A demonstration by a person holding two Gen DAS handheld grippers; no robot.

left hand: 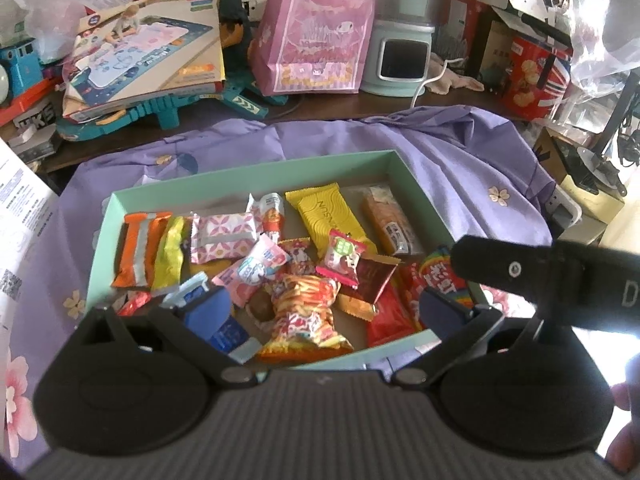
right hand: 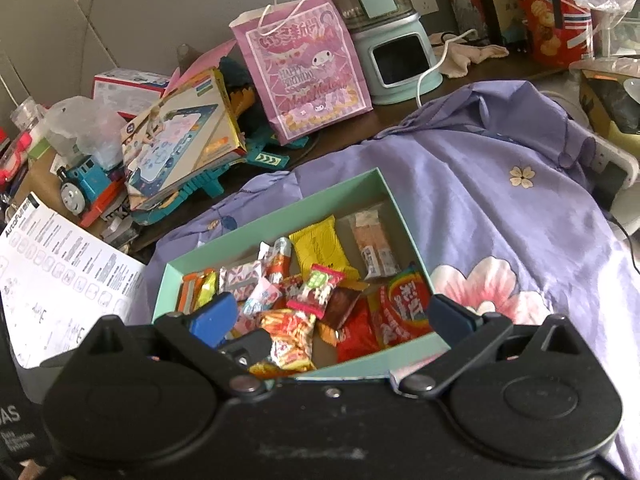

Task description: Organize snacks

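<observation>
A shallow, rectangular mint-green cardboard box is set on creased purple cloth; crinkly foil snacks are heaped inside it. Above its near edge, the left gripper and right gripper are spread wide, empty.

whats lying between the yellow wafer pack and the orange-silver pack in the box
A pink-patterned packet and a red-white stick pack, clearest in the left wrist view.

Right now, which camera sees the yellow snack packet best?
The left wrist view: the yellow snack packet lies big and uncovered in the green box. In the right wrist view it is smaller, its lower end covered by other snacks.
</observation>
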